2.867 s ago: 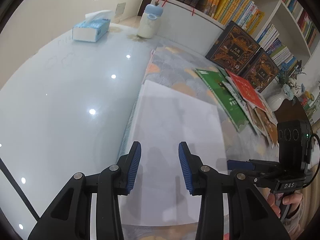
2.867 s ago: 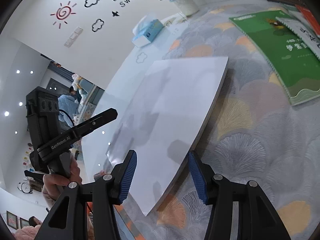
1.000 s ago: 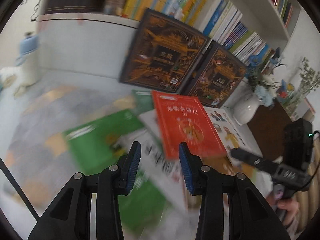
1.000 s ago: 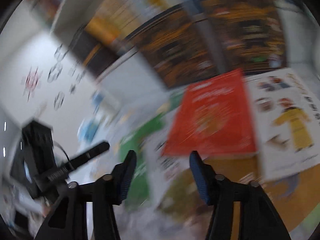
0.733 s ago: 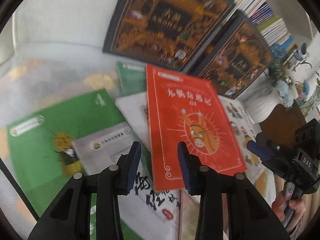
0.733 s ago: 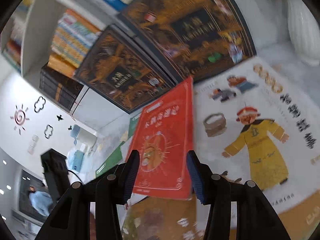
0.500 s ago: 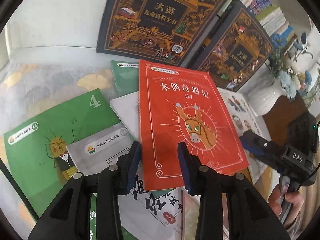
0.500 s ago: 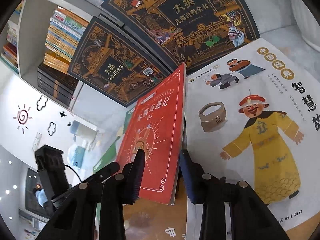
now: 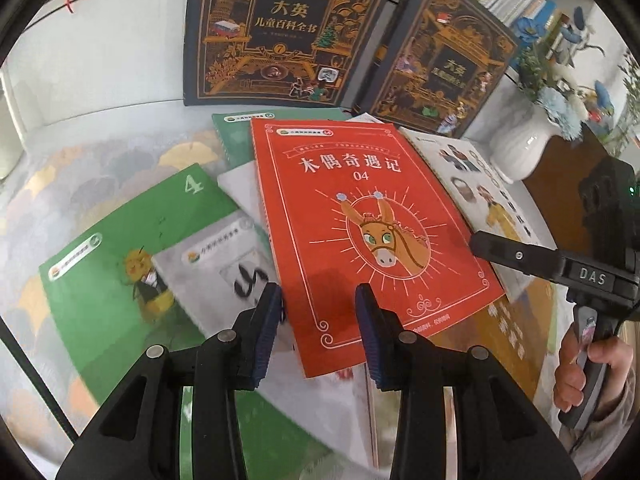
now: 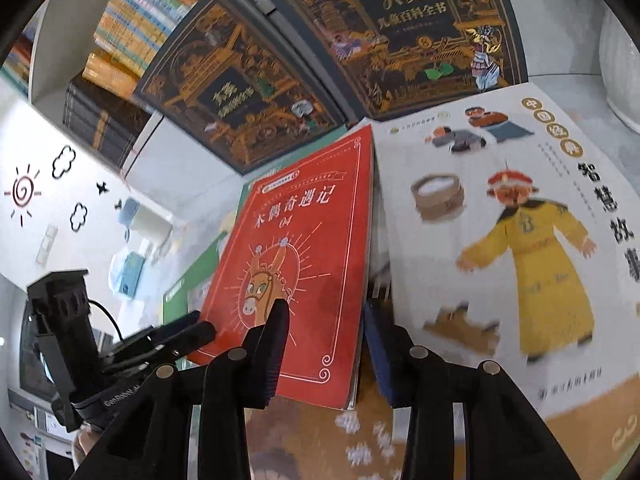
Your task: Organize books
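Now both grippers go for the flat red paper book. Left gripper is narrow, empty. Right gripper is opening around its edge, maybe touching. Next: pinch, lift.

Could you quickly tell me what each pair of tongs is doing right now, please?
Left tongs: open, holding nothing, over the red book.
Right tongs: opening, astride that book's edge, not gripping.

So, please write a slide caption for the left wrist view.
Left gripper poised above the red donkey book's near edge, jaws apart, nothing held.
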{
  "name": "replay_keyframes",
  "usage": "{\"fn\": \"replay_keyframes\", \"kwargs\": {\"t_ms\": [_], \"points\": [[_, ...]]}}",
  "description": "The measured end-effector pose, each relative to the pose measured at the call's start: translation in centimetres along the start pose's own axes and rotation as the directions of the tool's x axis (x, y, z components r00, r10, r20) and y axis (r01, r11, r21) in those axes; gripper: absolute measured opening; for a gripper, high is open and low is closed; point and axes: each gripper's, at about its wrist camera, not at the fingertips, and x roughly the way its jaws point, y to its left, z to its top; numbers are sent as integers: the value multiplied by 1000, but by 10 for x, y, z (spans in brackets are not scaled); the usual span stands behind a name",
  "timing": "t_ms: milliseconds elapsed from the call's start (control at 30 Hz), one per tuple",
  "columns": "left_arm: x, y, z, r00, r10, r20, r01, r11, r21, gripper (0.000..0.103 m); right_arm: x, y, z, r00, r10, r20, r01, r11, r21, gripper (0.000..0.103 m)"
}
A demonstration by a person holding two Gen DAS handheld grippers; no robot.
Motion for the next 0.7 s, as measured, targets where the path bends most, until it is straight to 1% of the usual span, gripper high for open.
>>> {"fn": "replay_keyframes", "kwargs": {"t_ms": [167, 300, 367, 500, 600, 700], "points": [[-17, -1, -24, 1000, -6, -18, 6, 1000, 8, 34, -10, 13, -26, 1000, -18, -20, 17, 999, -43, 39], [-35, -2, -45, 999, -38, -19, 38, 999, -7, 34, -23, 22, -53, 999, -32, -33, 30, 997, -64, 39], [-46, -6, -59, 999, -47, -13, 47, 999, 4, 34, -31, 26, -68, 999, -39, -35, 36, 996, -81, 39], [-64, -12, -87, 998, -66, -21, 66, 998, 10, 34, -50, 32, -112, 998, -39, -54, 33, 994, -104, 39], [-81, -17, -116, 996, -85, -30, 85, 996, 8, 34, -66, 35, -148, 997, -32, -69, 24, 993, -116, 39], [-99, -24, -156, 994, -104, -46, 104, 995, 6, 34, -82, 37, -189, 996, -36, -84, 25, 990, -138, 39]]}}
